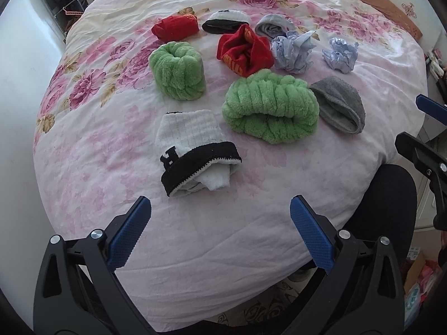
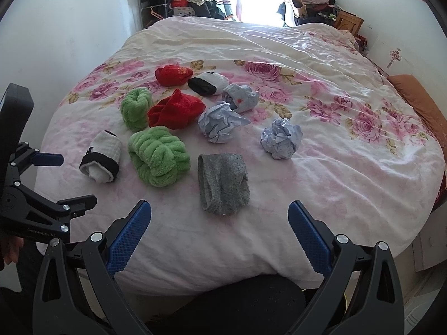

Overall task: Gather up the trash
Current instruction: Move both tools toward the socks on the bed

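I see two crumpled balls of pale blue-white paper on the bed (image 2: 349,167), both roughly round wads with sharp creases and no clear long axis, so I cannot say either one points anywhere. The nearer paper ball (image 2: 281,139) lies by itself toward the right side of the quilt, well apart from the near edge. The other paper ball (image 2: 220,124) sits further in toward the middle, just beside the red sock bundle (image 2: 176,111) and touching or almost touching the light grey sock (image 2: 242,97) behind it. In the left wrist view the same two wads appear as the nearer paper ball (image 1: 340,53) on the right and the other paper ball (image 1: 293,51) next to the red bundle.

Rolled socks surround them: a dark grey sock (image 2: 223,184) lying closest to my right gripper, its length running from the near edge inward; two fluffy green bundles, one large (image 2: 158,156) and one smaller (image 2: 136,109); a white sock with a black cuff (image 2: 102,160) near the left side.

My right gripper (image 2: 219,237) hangs over the near edge of the bed with its blue pads (image 2: 130,237) spread wide, holding nothing. My left gripper (image 1: 220,234) is likewise spread wide and empty above the near edge, in front of the white-and-black sock.
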Available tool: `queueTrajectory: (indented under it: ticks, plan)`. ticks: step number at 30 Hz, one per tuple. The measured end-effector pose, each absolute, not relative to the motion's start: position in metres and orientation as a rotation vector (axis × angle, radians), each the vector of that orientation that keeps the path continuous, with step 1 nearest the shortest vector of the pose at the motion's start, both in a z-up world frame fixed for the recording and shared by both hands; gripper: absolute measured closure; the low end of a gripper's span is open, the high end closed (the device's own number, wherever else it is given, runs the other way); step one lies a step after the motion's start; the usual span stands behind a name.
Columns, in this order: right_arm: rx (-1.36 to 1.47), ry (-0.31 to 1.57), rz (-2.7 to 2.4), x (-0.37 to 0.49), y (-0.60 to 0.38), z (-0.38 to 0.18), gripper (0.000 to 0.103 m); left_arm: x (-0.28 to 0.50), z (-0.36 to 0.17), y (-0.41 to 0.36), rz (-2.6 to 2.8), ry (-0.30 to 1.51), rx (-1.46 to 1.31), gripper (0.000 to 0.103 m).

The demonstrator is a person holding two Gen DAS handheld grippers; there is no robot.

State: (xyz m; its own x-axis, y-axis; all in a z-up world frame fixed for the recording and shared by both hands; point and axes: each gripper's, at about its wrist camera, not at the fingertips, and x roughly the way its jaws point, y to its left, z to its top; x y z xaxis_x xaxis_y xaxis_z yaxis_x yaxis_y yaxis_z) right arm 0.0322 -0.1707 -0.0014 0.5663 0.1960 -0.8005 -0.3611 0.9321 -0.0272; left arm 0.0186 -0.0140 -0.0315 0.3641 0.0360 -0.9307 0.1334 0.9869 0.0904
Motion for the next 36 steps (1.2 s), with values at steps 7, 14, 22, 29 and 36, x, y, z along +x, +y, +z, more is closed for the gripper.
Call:
queueTrajectory:
  ticks: [7,14,22,29,36]
  plan:
    - [-0.197,0.919,0.349,0.035,-0.167,-0.004,0.009,0.024,-0.036,-0.011,-0.043,1.21,0.167,0.005]
    - [-0.228,0.918,0.377,0.039,-0.158,-0.006,0.009,0.031,-0.046,-0.008,-0.037,1.236,0.158,0.005]
    - [-0.237,0.934,0.388,0.045,-0.156,-0.01,0.009,0.041,-0.056,-0.008,-0.037,1.257,0.171,0.005]
    - [-0.236,0.94,0.401,0.048,-0.153,-0.009,0.009,0.047,-0.063,-0.003,-0.031,1.27,0.163,0.005]
    - [-0.245,0.941,0.413,0.05,-0.149,-0.01,0.009,0.051,-0.062,0.0,-0.035,1.266,0.165,0.005]
